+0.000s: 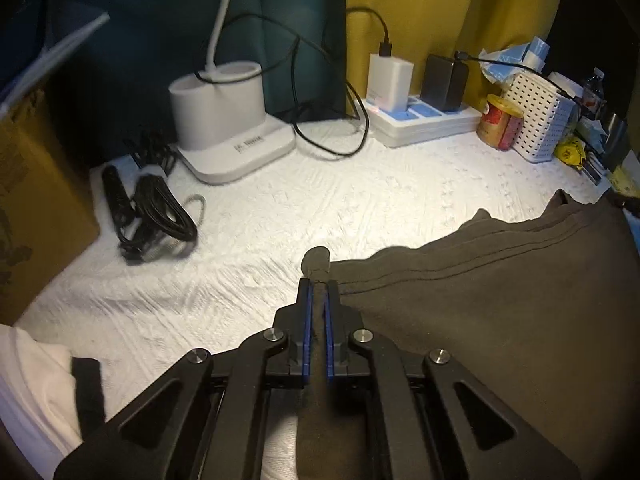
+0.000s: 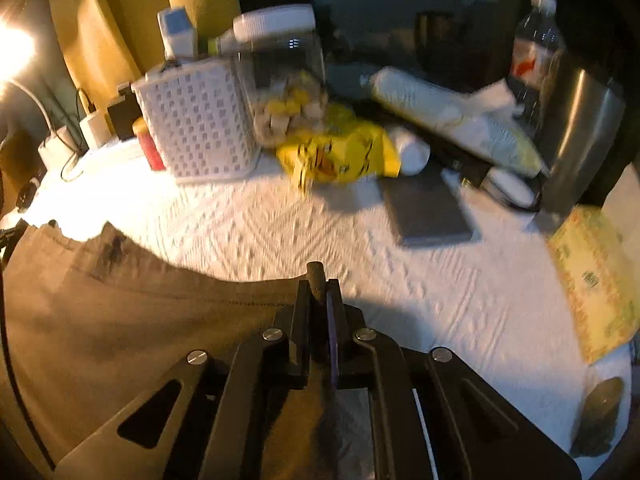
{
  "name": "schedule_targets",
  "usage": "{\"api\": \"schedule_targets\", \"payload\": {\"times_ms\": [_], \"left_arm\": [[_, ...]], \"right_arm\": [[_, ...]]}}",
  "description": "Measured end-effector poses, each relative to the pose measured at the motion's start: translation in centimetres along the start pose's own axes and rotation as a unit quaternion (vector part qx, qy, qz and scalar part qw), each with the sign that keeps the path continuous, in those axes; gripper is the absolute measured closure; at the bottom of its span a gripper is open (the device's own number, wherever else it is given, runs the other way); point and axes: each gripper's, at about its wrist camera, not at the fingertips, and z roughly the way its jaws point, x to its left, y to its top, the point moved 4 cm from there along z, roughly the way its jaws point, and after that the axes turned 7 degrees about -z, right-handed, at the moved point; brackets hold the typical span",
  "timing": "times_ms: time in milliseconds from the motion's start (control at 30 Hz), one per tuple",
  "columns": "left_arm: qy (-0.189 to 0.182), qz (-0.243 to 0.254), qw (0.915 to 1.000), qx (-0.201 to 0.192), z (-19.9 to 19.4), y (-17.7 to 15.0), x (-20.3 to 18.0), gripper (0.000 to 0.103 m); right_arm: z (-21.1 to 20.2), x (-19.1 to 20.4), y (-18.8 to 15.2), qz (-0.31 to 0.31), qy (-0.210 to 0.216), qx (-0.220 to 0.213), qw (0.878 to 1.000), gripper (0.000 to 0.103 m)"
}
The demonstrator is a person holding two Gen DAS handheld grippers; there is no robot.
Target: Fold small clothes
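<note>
Two corners of the garment (image 1: 500, 312) are pinched: left gripper (image 1: 319, 280) at its left end, right gripper (image 2: 320, 284) at its right; long axis left-right.

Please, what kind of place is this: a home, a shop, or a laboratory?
Most likely a home, perhaps a cluttered desk in a bedroom. A white desk lamp base stands beside a power strip with chargers, and a white basket, a snack jar and a water bottle crowd the back of the table.
</note>
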Motion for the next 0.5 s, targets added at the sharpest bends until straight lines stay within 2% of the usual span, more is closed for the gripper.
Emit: {"api": "schedule_targets", "payload": {"times_ms": [100, 300, 500], "left_arm": [[0.001, -0.017, 0.9994, -0.029, -1.6, 0.8, 0.7, 0.099], [0.003, -0.015, 0.9982, -0.057, -3.7, 2.2, 0.8, 0.099], [0.003, -0.014, 0.9991, -0.039, -1.0, 2.7, 1.1, 0.099]], "right_arm": [[-0.9, 0.0, 0.8, -0.014, -0.010, -0.014, 1.000, 0.096], [-2.2, -0.7, 2.3, -0.015, -0.021, -0.039, 0.999, 0.096], [-0.3, -1.1, 3.1, -0.006, -0.021, -0.029, 0.999, 0.096]]}}
